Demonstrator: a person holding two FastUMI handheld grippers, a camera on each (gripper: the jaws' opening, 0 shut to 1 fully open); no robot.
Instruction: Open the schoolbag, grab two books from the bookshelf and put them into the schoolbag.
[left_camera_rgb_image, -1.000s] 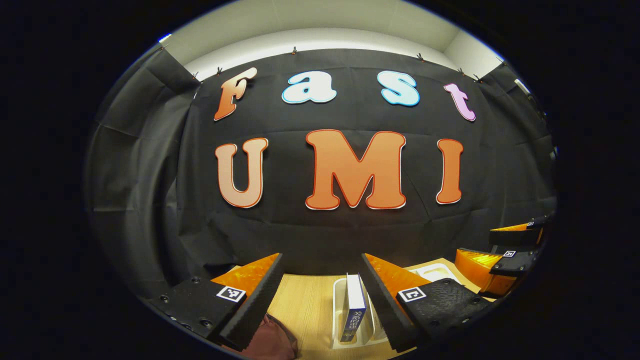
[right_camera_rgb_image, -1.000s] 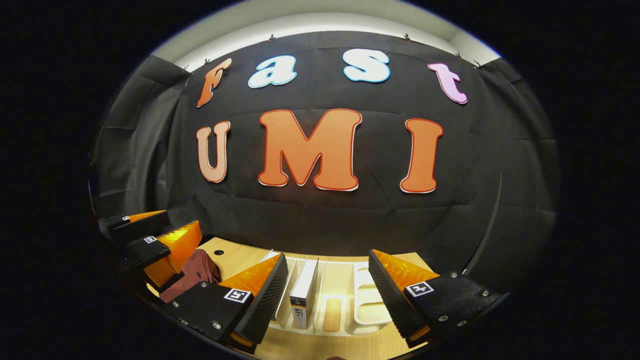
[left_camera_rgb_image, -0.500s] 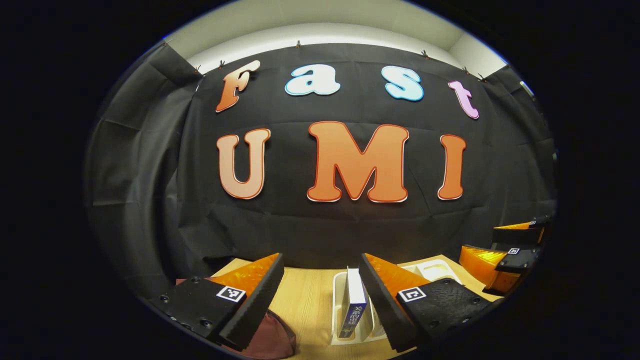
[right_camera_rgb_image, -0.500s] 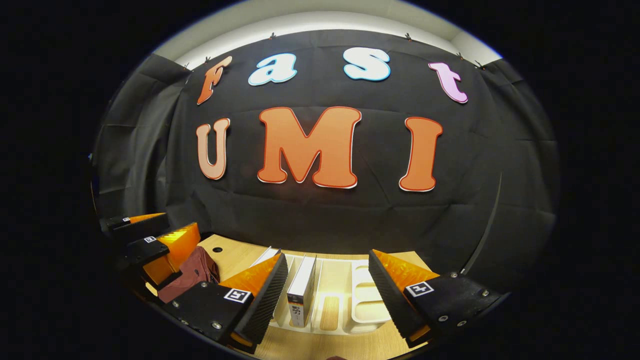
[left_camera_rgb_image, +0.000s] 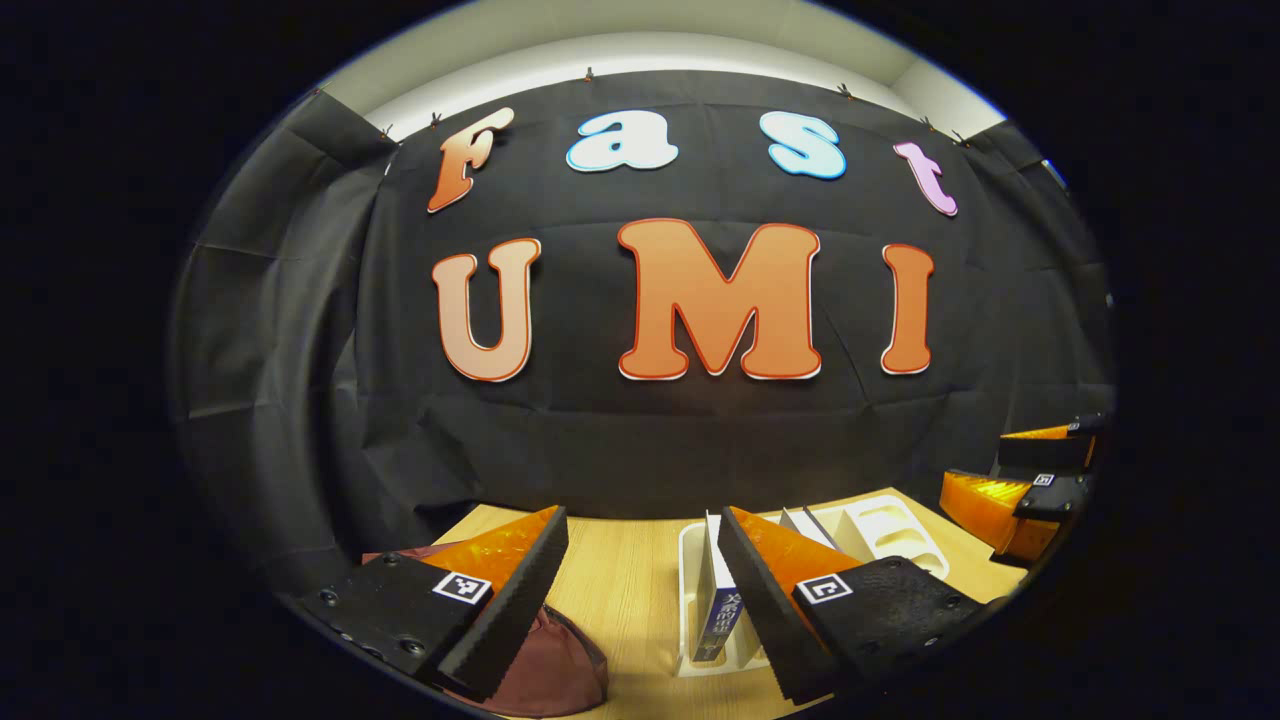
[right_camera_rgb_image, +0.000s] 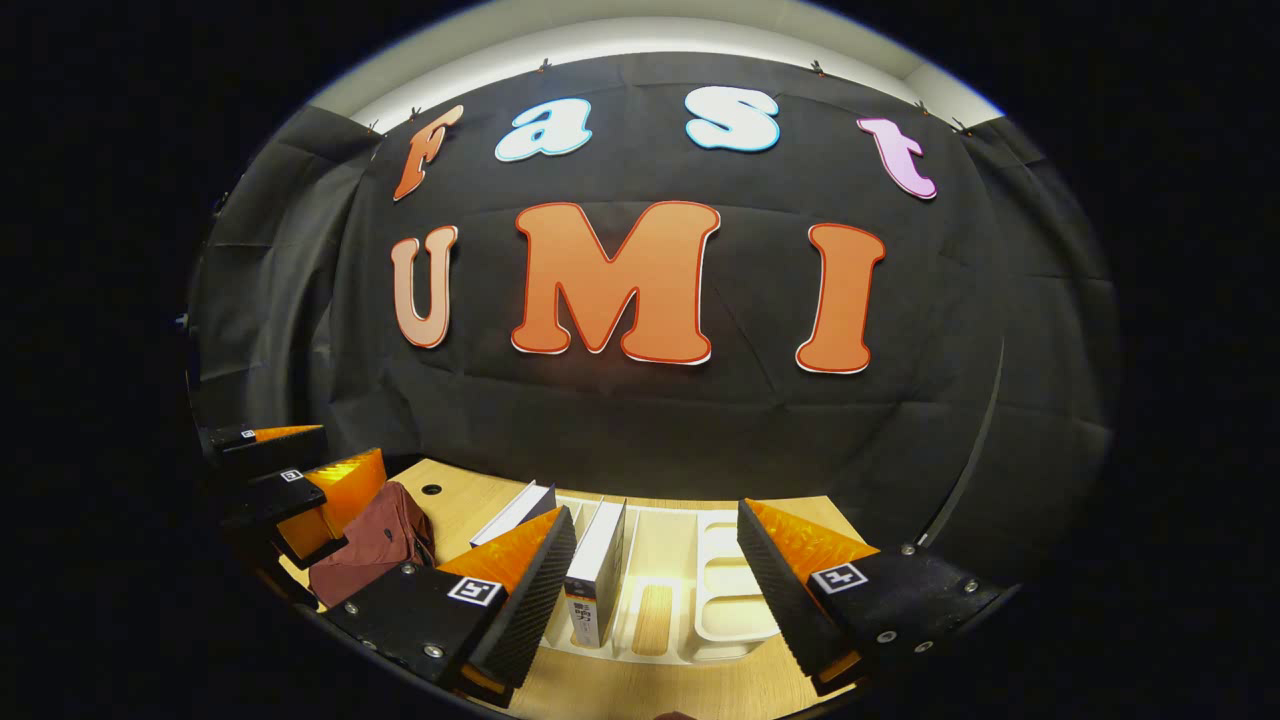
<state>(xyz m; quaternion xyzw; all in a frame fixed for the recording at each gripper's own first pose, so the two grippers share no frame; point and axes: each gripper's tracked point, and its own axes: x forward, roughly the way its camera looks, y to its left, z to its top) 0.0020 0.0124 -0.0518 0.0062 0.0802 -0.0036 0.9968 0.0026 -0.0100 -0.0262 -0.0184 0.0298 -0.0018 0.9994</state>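
1. In the left gripper view, the schoolbag (left_camera_rgb_image: 550, 665), a dark maroon cloth bag, lies slumped at the lower left on the wooden table (left_camera_rgb_image: 625, 570), partly behind the left finger of the left gripper (left_camera_rgb_image: 640, 600). It looks closed, though little of it shows.
2. The left gripper's jaws stand wide apart with nothing between them.
3. Just right of centre, the white bookshelf (left_camera_rgb_image: 690, 600) runs away from the camera. A blue-spined book (left_camera_rgb_image: 718, 600) stands upright in its near slot, long axis vertical, spine toward the camera. The spine lettering is too small to read.
4. At the right edge of that view hangs the right gripper (left_camera_rgb_image: 1010, 490), well apart from the shelf.
5. In the right gripper view, the bag sits at the lower left (right_camera_rgb_image: 365, 545), with the left gripper (right_camera_rgb_image: 290, 480) just beside it.
6. A white book (right_camera_rgb_image: 595, 575) stands upright in the bookshelf (right_camera_rgb_image: 735, 605), between the right gripper's (right_camera_rgb_image: 655, 590) widely spread fingers but untouched. Another book (right_camera_rgb_image: 515, 512) leans to its left. The printed label is illegible.
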